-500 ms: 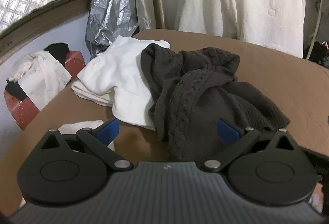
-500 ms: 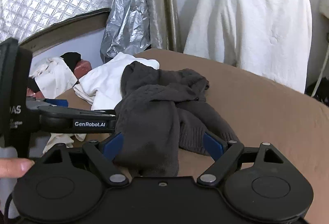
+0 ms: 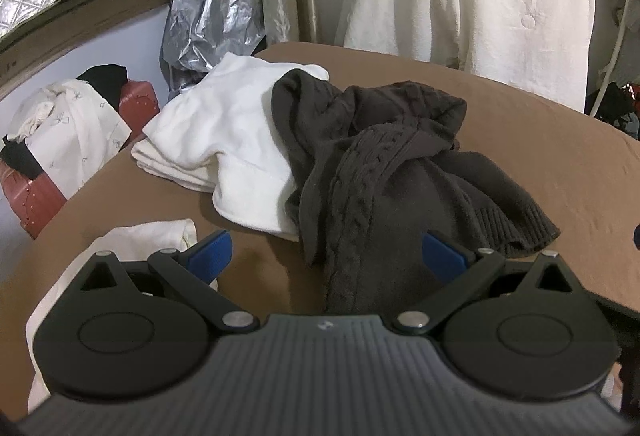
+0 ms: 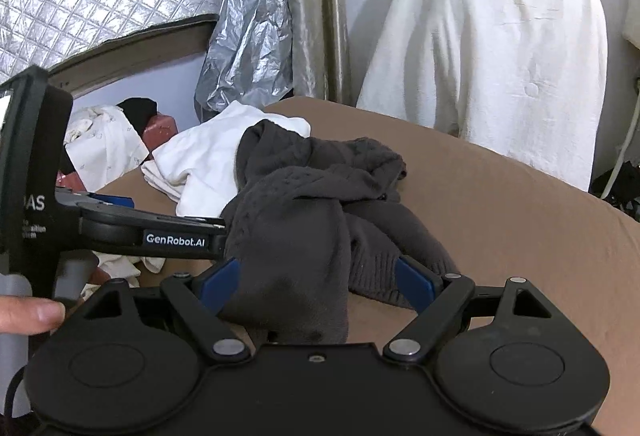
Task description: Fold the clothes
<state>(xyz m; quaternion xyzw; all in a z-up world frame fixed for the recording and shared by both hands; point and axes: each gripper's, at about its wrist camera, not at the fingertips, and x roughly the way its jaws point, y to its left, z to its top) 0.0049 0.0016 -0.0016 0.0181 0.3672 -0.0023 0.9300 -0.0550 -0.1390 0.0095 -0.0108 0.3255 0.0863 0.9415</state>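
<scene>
Both tongs are hanging released over a brown-covered surface that is reading more like a bed (image 3: 520,140) than a desk, so calling it the bed. Left tongs (image 3: 326,256) are spread as wide as they go, nothing clamped; the near end of the dark sweater (image 3: 380,176) is lying between the blue pads but they are not pressing it. Right tongs (image 4: 316,284) are also released, a fold of the sweater (image 4: 304,220) sitting between them, the left pad looking close to the knit but not clearly pinching it.

The sweater is crumpled in a heap mid-bed, toward the near edge, its far part lying on a white garment (image 3: 224,140) at the left edge. A 2nd pale cloth (image 3: 132,248) is sitting at the near left corner, under the left tongs.

Risks from here:
- Sweater is bunched and twisted, so closing now is likely grabbing 2 or 3 layers at once, and lifting is leaving it knotted instead of spread.
- Sweater is overlapping the white garment; pulling it is probably dragging the white one along or off the left edge.
- Left tongs are sitting right over the pale cloth, so a low close could be catching that too.
- The 2 tools are working close together; the left tool is showing just beside the right tongs in the right view, so they could be bumping.
- Loose cable knit is snagging easily on pad edges.
</scene>
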